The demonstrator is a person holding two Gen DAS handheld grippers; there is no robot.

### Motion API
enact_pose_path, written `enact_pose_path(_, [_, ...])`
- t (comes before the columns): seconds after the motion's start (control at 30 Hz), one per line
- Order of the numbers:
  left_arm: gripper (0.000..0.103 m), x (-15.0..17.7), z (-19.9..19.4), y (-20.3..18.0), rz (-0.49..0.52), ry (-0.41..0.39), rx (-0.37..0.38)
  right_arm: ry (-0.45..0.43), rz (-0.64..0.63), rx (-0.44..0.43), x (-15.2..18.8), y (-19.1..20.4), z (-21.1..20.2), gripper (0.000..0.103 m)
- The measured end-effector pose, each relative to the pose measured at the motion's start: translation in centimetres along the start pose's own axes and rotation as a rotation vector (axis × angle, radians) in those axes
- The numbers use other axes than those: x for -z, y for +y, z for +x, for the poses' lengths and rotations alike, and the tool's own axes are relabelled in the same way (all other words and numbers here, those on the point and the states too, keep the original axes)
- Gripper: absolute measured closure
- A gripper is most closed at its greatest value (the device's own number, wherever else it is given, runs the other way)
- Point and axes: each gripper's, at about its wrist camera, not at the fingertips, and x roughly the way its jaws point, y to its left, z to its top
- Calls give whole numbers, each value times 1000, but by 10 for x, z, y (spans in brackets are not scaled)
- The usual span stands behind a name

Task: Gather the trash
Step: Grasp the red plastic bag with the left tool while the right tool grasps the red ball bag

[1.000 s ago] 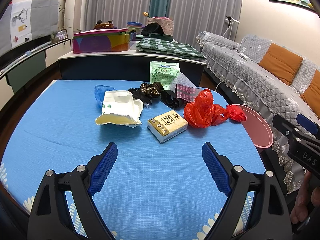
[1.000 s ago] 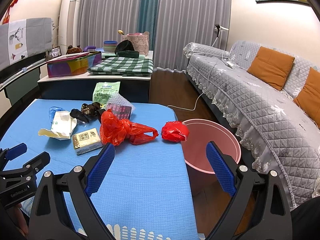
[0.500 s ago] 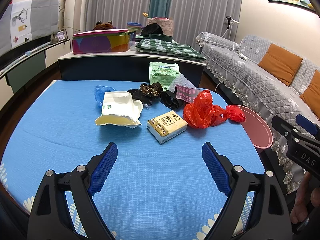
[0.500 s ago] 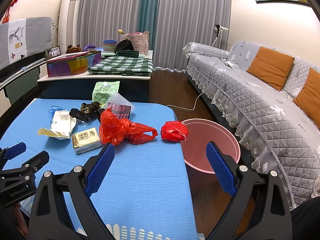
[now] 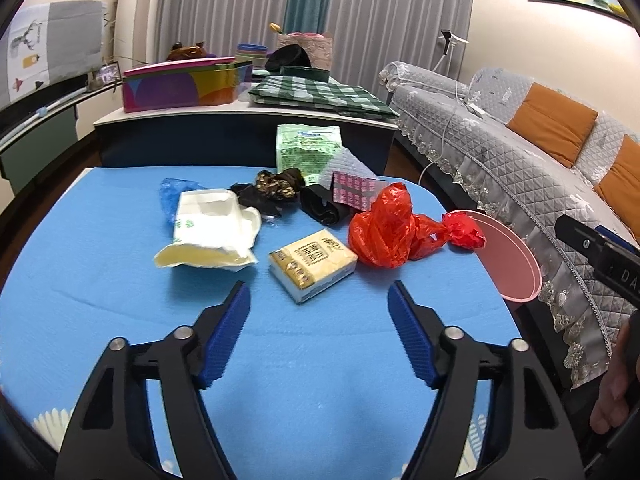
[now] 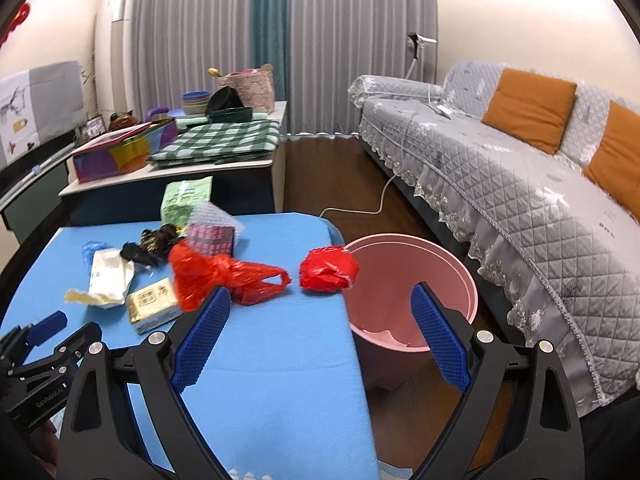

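Big grey quilted sofa [image 6: 520, 200] runs off beyond the right gripper's [image 6: 320, 332] outer jaw. Blue-covered table [image 5: 300, 380] spreads under both sets of jaws. Pink trash bin [image 6: 416, 280] stands on the floor at the table's edge, its rim showing between the right jaws and behind the outer one. Right jaws stand wide, nothing in them. Left gripper [image 5: 318, 332] has just been narrowing its jaws, yet they are parted with only bare cloth between them. Ahead of the left jaws the litter lies in a loose band: torn white paper bag [image 5: 208, 224] beyond the left-hand jaw, large red plastic bag [image 5: 384, 228] beyond the right-hand jaw, yellow tissue pack [image 5: 312, 264] just ahead of the gap. Small crumpled red bag [image 6: 328, 268] sits at the table's edge beside the bin, straight ahead of the right jaws
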Motion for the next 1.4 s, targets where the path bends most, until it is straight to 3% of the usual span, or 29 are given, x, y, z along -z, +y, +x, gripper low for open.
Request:
enact_pose_path(0.33, [41,-27,43,-21,3,-21,68,75,68,-78,-18,-24,64,18])
enact_pose_path(0.53, [41,-37,76,-42,14,-8,94,148,113,-84,-21,-34,113,16])
enact_pose_path(0.87, [41,-43,106,-43,-6,21,105,257,125,-89,-14,-28,176,11])
enact_pose_path(1.23, [71,-47,117,-35,-14,61,114,348,131,-78,-8,-26,217,12])
enact_pose_path(1.33, [76,-47,116,-34,-10,63,115,351,116,-85,-8,-22,217,27])
enact_pose_path(1.4, [78,-47,115,-34,-5,66,113,347,118,-100,-9,-23,215,29])
